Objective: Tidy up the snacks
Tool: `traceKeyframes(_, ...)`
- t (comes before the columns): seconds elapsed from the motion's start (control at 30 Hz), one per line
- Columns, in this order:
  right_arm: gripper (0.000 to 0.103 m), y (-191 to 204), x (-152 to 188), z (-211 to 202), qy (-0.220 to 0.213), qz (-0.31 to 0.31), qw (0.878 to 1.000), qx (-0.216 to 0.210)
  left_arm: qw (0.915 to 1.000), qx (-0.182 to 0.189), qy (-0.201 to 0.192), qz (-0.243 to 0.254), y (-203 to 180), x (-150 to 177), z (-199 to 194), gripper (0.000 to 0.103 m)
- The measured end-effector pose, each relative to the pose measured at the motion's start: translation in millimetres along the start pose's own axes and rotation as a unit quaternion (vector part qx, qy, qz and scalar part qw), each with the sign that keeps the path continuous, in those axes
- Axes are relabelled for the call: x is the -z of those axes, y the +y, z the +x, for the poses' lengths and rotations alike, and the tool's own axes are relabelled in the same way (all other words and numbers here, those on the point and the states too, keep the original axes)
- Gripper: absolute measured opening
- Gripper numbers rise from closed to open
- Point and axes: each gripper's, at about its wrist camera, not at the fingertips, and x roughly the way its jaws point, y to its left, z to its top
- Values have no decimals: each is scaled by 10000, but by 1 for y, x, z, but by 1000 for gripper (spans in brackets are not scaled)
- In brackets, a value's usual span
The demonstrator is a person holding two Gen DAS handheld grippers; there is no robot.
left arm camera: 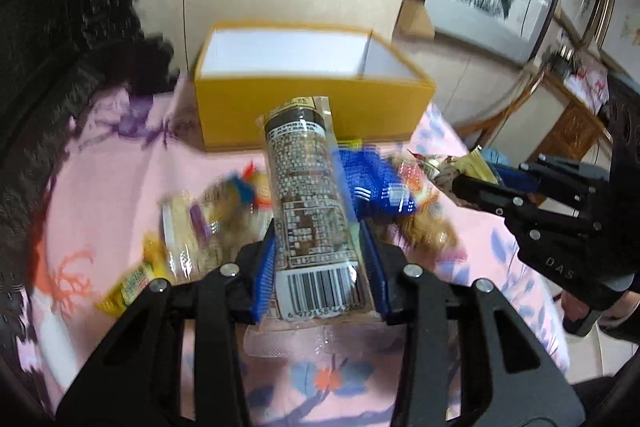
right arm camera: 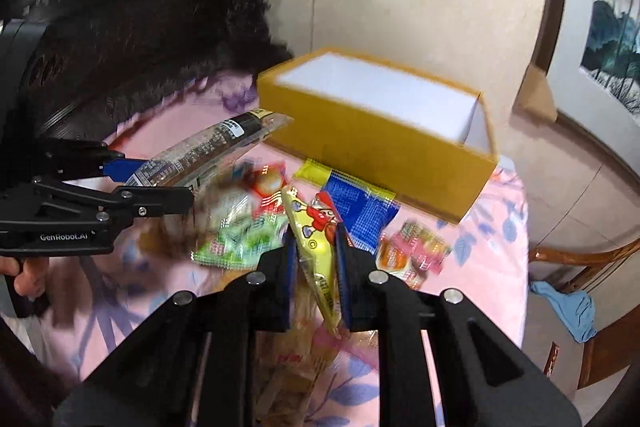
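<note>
My left gripper point(left arm camera: 318, 267) is shut on a long brown snack pack point(left arm camera: 308, 183) with a barcode, held above the table and pointing at the open yellow box point(left arm camera: 312, 103). It also shows in the right wrist view point(right arm camera: 152, 183) with the pack point(right arm camera: 208, 147). My right gripper point(right arm camera: 316, 267) is shut on a yellow snack packet point(right arm camera: 316, 247) with a red cartoon figure, held above the snack pile. It shows at the right of the left wrist view point(left arm camera: 492, 183). The yellow box point(right arm camera: 376, 143) looks empty, with a white inside.
Several loose snacks lie on the pink flowered tablecloth point(left arm camera: 100, 195): a blue packet point(right arm camera: 360, 211), a green packet point(right arm camera: 240, 243), orange and pink packets point(right arm camera: 416, 251), a small yellow packet point(left arm camera: 132, 283). A dark carved chair point(right arm camera: 120, 27) stands at the left. A wooden chair point(right arm camera: 580, 267) is right.
</note>
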Motion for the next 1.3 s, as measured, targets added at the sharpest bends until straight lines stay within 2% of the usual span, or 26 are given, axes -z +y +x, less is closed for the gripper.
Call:
traceKeyframes(0.2, 18, -37, -59, 11, -487, 442, 9978, 24, 9985, -105, -532, 17, -2, -66, 9, 40)
traceKeyframes(0.43, 18, -85, -115, 55, -612, 990, 9929, 230, 9971, -303, -695, -69, 5, -140, 49, 40)
traceKeyframes(0.67, 18, -121, -152, 118, -202, 1459, 9889, 193, 9979, -505, -352, -201, 21, -200, 120, 41)
traceKeyframes(0.73, 20, -127, -158, 138, -24, 1564, 9875, 203, 9980, -603, -103, -135, 25, -210, 144, 49)
traceKeyframes(0.77, 23, -129, -159, 144, 88, 1592, 9869, 227, 9971, -755, 20, -124, 27, -213, 155, 58)
traceKeyframes(0.8, 24, -131, -159, 150, 220, 1638, 9858, 290, 9963, -853, 78, -116, 28, -215, 159, 67)
traceKeyframes(0.83, 30, -131, -158, 149, 317, 1705, 9842, 354, 9952, -968, 57, -138, 28, -216, 158, 72)
traceKeyframes(0.87, 48, -130, -153, 142, 318, 1795, 9825, 391, 9946, -1022, -23, -169, 29, -215, 152, 86)
traceKeyframes(0.9, 63, -128, -150, 137, 282, 1838, 9817, 420, 9939, -1062, -179, -225, 29, -212, 141, 95)
traceKeyframes(0.93, 64, -124, -142, 123, 170, 1853, 9817, 405, 9930, -1095, -355, -282, 31, -207, 130, 98)
traceKeyframes(1.0, 64, -119, -125, 106, 226, 1803, 9826, 375, 9926, -1007, -556, -382, 33, -195, 107, 101)
traceKeyframes(1.1, 64, -105, -93, 84, 305, 1894, 9812, 194, 9926, -953, -512, -558, 37, -163, 80, 101)
traceKeyframes(1.2, 64, -82, -50, 66, 586, 1885, 9803, -76, 9930, -917, -465, -576, 38, -127, 58, 101)
traceKeyframes(1.3, 64, -55, -7, 57, 941, 1884, 9771, -290, 9925, -1103, -279, -447, 39, -82, 42, 101)
